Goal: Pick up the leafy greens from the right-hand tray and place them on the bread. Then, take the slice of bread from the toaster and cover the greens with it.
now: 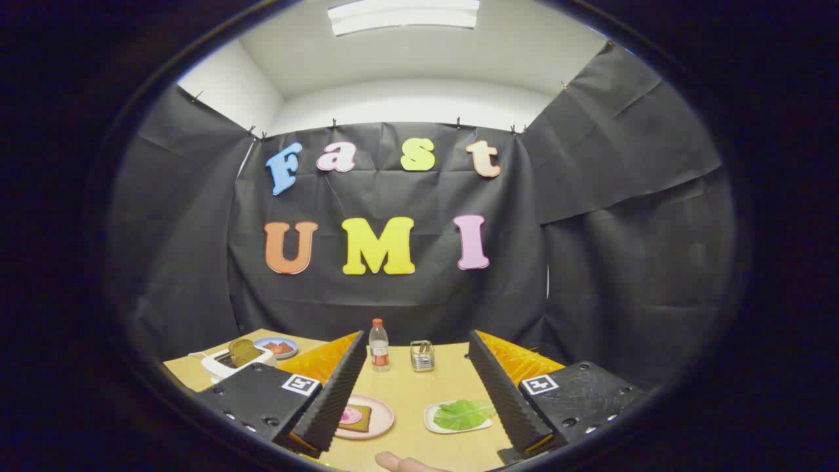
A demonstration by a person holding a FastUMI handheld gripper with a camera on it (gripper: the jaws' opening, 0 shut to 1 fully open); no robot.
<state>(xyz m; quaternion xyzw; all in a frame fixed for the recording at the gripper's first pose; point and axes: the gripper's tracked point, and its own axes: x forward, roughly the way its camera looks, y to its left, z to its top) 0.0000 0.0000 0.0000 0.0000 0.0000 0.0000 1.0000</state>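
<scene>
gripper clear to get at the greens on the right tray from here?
Probably yes. The gripper has its fingers spread wide with nothing between them, and the leafy greens lie uncovered on the white tray just ahead, by the right finger. Nothing stands between; the bottle sits farther back.

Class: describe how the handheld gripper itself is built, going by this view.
The gripper has two wedge-shaped fingers with ribbed inner faces. Each is fixed to a black block with screw holes, and each block carries a square black-and-white tag. The fingers stand wide apart, holding nothing.

Staged recording booth, kitchen-style: black cloth walls [629, 262] pinned up, ceiling light [403, 14], wooden worktop [419, 393] bearing toaster [233, 362], plates, bottle [378, 346].
</scene>
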